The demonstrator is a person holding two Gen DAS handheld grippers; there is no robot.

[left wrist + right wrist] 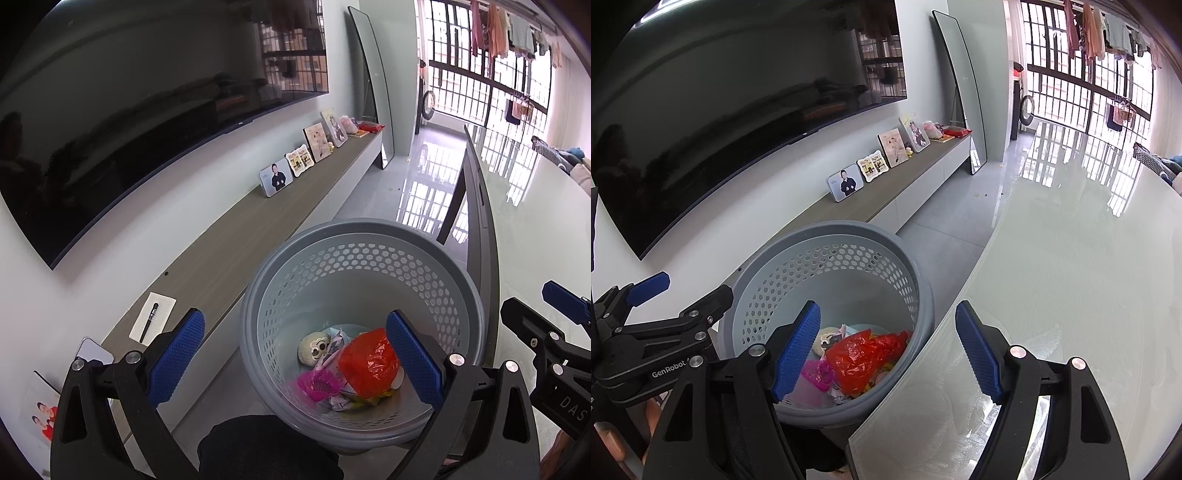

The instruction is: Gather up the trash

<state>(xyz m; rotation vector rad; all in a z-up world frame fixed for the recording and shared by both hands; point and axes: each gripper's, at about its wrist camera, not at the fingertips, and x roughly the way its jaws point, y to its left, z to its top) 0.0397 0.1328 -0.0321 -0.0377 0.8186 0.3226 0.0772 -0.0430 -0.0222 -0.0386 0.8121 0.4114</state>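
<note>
A grey perforated waste basket [369,236] stands on the floor beside a glass table; it also shows in the right wrist view [827,230]. Inside lie a red plastic bag [369,363] [864,354], a pink paper cup [319,384] [820,373], a cream toy-like ball [312,349] and crumpled wrappers. My left gripper [295,362] is open and empty above the basket. My right gripper [888,354] is open and empty over the basket's right rim and the table edge. Each gripper shows at the other view's side.
A white glass table [1071,277] fills the right. A long low TV cabinet [229,240] along the wall carries photo frames [276,181], a notepad with pen [152,317] and a phone. A big TV [129,110] hangs above. A mirror [373,85] leans by the balcony.
</note>
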